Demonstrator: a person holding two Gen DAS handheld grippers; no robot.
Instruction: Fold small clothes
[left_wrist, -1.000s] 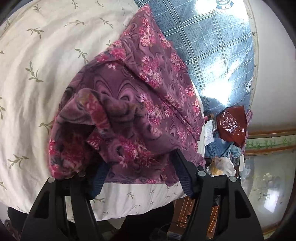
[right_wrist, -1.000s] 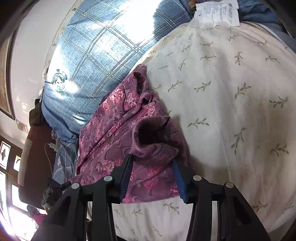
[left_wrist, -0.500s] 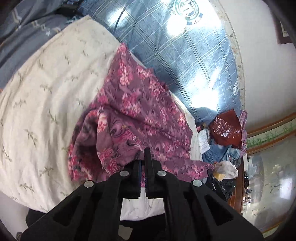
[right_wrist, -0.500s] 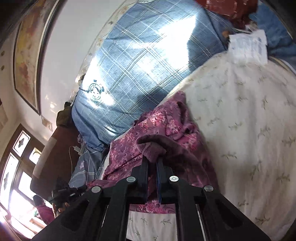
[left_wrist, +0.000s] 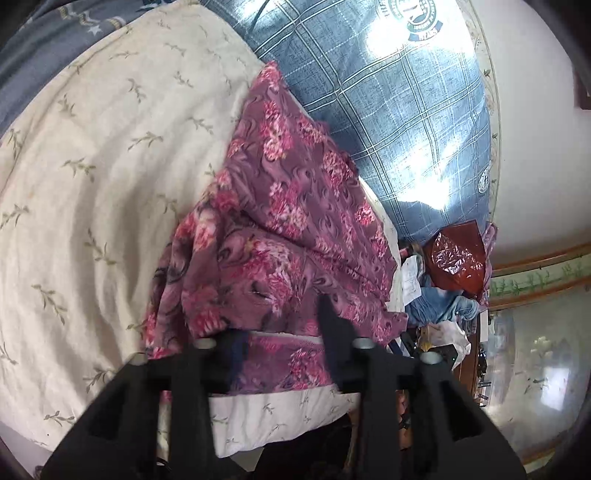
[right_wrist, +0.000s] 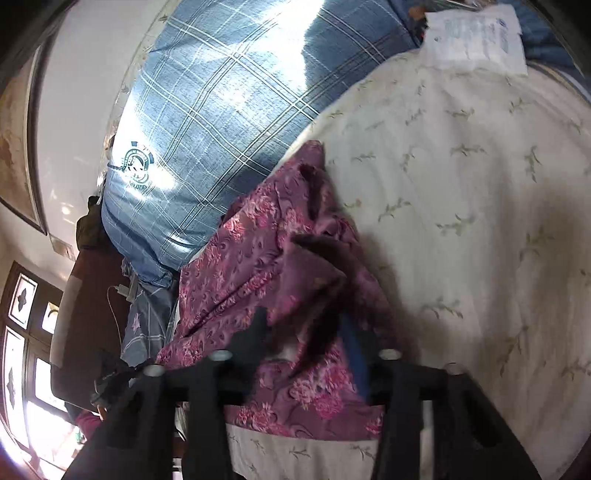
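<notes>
- Across the bed (left_wrist: 92, 177), under its cream leaf-sprig cover, a blue checked quilt (left_wrist: 388, 110) lies bunched along the far side – sunlit in patches.
- Between cover and quilt lies the purple floral garment (left_wrist: 295, 221), a long heap; its long axis runs from the near edge of the bed away toward the quilt, the narrow end pointing far, the broad crumpled end nearest both cameras.
- On the floor side, beyond the bed's edge in the left wrist view, a shiny red bag (left_wrist: 458, 258) stands among loose clutter; what is in it cannot be told.
- The left gripper (left_wrist: 280, 332) has its fingers apart at about half their spread, with the garment's near hem lying between them – the pads do not press it.
- The right gripper (right_wrist: 306, 332) likewise: fingers parted, a dark fold of the garment between them, unclamped.
- Half a second earlier both pairs of fingers were pinched shut on the cloth; they have just been opening, and the garment's near end now sits slack on the cover.
</notes>
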